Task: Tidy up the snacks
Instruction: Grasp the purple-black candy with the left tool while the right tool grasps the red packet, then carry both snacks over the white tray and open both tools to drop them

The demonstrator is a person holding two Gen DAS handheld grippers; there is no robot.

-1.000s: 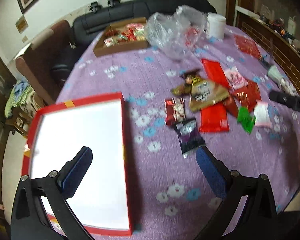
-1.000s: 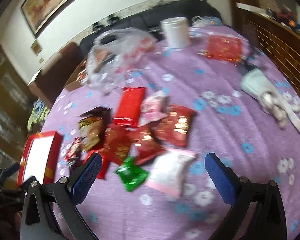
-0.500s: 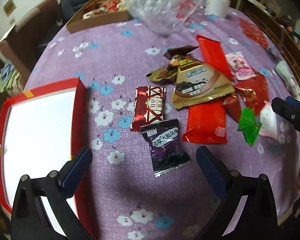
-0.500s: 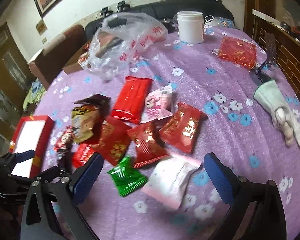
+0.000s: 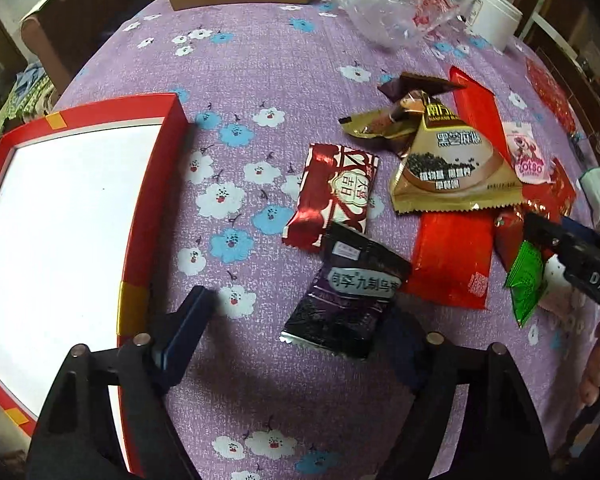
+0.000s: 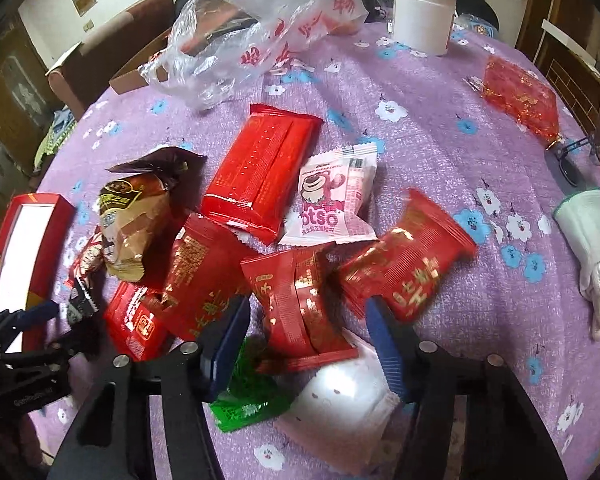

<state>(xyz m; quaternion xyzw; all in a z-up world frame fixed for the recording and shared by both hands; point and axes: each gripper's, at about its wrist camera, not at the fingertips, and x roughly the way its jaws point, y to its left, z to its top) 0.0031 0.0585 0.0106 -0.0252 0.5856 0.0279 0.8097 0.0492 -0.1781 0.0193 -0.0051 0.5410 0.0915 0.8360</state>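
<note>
The left gripper is held wide apart just above the purple flowered tablecloth, its blue pads flanking the near end of a dark purple snack packet, with no pad seen touching it. A red-and-white wrapped candy lies just beyond that packet, overlapped by its far corner. To the left, a red box with a white inside is seen, empty of snacks. Farther right a gold triangular packet rests over a flat red packet.

The right gripper is also spread, less widely, and is lowered over a red foil packet, which lies between its pads; contact cannot be told. A green packet and a white pouch lie beneath it, nearer the camera. Beyond are found a pink bear-printed packet and a long red packet. A clear plastic bag and a white jar are seen at the far side, and a white glove at the right.
</note>
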